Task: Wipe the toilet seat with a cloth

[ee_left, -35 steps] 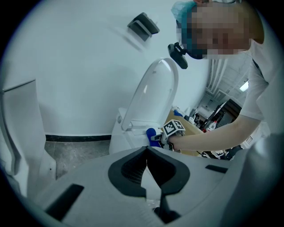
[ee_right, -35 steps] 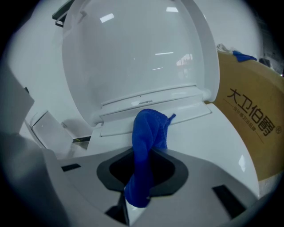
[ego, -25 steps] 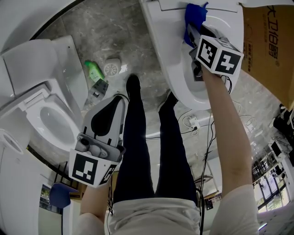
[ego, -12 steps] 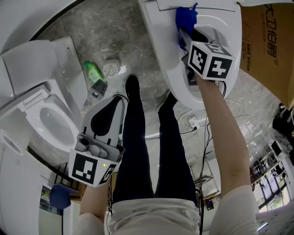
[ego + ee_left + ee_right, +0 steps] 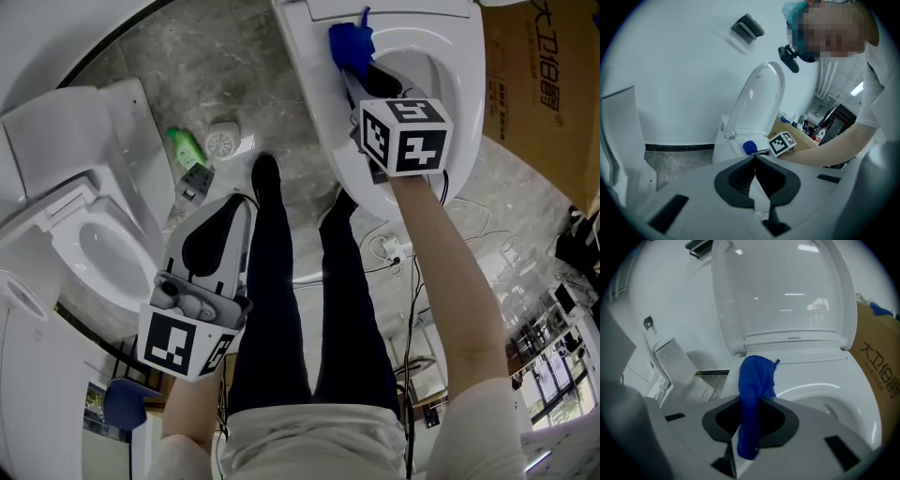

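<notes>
Between the fingers of the right gripper (image 5: 751, 405), pinched hard at its bunched middle: the blue cloth (image 5: 756, 380), soft, light and limp, likely to fold and drag rather than slide. Best gripped just so, with a wad left ahead of the fingers, now against or just above the toilet seat (image 5: 813, 375) near its hinge. Right arm stretched forward and down, marker cube uppermost. Left gripper (image 5: 754, 161) well back by the thigh, fingers pressed together on nothing.

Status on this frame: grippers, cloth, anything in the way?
Right gripper shut on cloth, at seat's rear. Left gripper shut, empty, off to the side. Nothing blocking seat.
</notes>
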Demonstrator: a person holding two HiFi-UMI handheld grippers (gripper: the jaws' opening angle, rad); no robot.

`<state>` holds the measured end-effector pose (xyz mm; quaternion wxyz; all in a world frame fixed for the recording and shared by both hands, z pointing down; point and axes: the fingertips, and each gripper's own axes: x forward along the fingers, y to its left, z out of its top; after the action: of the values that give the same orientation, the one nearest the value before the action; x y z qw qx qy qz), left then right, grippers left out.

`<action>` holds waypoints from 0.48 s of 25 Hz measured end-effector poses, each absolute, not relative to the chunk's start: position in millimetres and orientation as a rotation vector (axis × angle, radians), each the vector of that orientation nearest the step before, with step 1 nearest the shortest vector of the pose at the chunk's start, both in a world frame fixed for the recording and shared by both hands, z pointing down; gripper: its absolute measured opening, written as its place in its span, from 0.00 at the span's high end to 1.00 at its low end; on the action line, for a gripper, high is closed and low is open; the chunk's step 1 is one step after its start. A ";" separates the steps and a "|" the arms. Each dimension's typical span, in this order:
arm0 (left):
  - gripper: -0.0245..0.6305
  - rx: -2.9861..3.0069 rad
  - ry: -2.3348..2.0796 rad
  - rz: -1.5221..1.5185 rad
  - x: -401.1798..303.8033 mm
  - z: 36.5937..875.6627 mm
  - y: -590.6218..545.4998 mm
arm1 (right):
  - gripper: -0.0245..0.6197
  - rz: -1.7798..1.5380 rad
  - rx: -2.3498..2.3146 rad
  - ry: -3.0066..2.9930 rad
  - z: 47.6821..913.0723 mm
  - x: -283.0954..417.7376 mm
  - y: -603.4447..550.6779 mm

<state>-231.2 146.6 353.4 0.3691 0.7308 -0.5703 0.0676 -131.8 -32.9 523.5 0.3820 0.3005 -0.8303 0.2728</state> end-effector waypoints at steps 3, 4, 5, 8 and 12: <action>0.96 1.882 -1.459 0.177 -227.9 352.6 145.6 | 0.85 0.691 0.743 -2.130 523.0 -133.8 -23.1; 0.96 1.884 -1.457 0.178 -226.8 352.4 145.6 | 0.85 0.696 0.740 -2.134 522.9 -133.8 -19.6; 0.96 1.886 -1.455 0.178 -225.5 352.0 145.6 | 0.85 0.698 0.736 -2.138 522.8 -133.4 -16.0; 0.96 1.893 -1.450 0.178 -221.5 351.3 145.0 | 0.85 0.695 0.723 -2.144 522.3 -131.7 -6.4; 0.96 1.897 -1.452 0.182 -218.9 350.0 145.3 | 0.85 0.698 0.705 -2.151 521.3 -131.2 3.5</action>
<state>-218.9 145.3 350.0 0.3643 0.7374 -0.5644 0.0709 -131.2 3.5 521.3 0.3768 0.2758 -0.8410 0.2731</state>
